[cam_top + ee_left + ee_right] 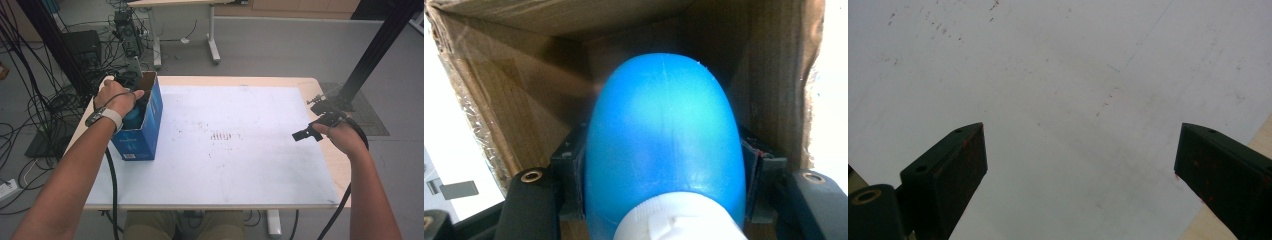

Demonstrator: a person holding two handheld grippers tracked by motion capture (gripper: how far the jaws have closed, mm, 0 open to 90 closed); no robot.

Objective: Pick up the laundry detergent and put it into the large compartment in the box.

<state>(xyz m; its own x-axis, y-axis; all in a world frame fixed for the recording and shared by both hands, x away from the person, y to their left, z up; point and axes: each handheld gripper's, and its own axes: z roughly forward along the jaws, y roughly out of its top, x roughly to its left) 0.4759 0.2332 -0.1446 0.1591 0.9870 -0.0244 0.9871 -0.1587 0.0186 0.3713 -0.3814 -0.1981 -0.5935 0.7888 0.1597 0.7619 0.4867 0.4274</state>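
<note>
a: start with the nearest part. how do the arms sit?

b: both forearms come in from the bottom edge of the high view. the left hand (116,98) reaches forward and bends down at the wrist over the open top of the blue box (145,130), with a watch on that wrist. the right hand (345,137) hangs over the right edge of the white table (240,165), well apart from the box.

a: and the jaws?

b: the left gripper (664,165) is clamped on a blue bottle (664,135). its black jaws press the bottle's two sides, the white cap (679,220) nearest the camera, the rounded bottom pointing deeper into the box.

a: so the bottle is inside?

b: yes, brown cardboard walls surround it. the box stands near the table's left edge.

a: the right gripper (1080,160)?

b: jaws spread wide, nothing between them, bare table surface beyond.
</note>
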